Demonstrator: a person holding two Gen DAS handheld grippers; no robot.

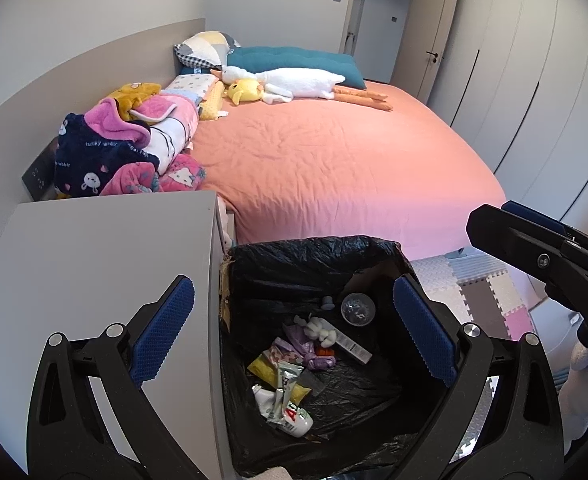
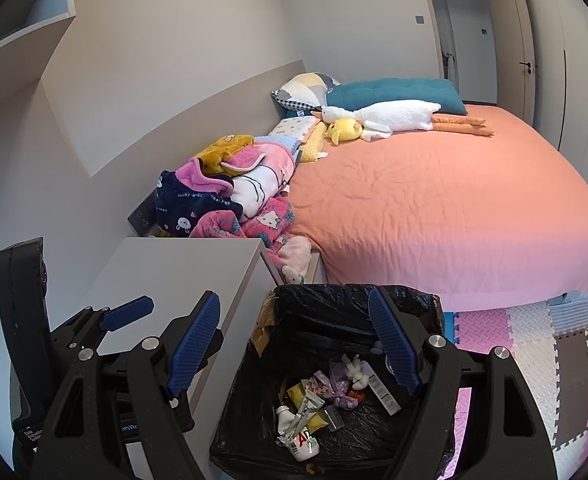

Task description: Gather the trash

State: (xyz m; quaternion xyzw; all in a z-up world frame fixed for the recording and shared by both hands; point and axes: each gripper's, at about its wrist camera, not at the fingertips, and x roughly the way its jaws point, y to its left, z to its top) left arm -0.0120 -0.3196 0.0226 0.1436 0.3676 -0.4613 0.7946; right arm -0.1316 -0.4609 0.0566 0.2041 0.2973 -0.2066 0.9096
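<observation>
A bin lined with a black bag [image 1: 314, 250] stands on the floor between the cabinet and the bed. Inside lie a small white bottle [image 1: 298, 424], yellow and purple wrappers [image 1: 318, 360], a white box [image 1: 354, 347] and a clear round lid [image 1: 358, 309]. My left gripper [image 1: 294, 330] hangs open over the bin, nothing between its blue pads. My right gripper [image 2: 294, 344] is also open and empty above the same bin [image 2: 334, 294], over the bottle [image 2: 304, 446]. The left gripper's blue finger [image 2: 127, 314] shows to its left.
A white bedside cabinet [image 1: 93, 260] touches the bin's left side. Beyond lies a bed with an orange sheet [image 1: 334, 160], a heap of blankets [image 1: 133, 148] and plush toys [image 1: 294, 82]. Foam puzzle mats [image 1: 486, 304] cover the floor at the right, by wardrobe doors [image 1: 534, 80].
</observation>
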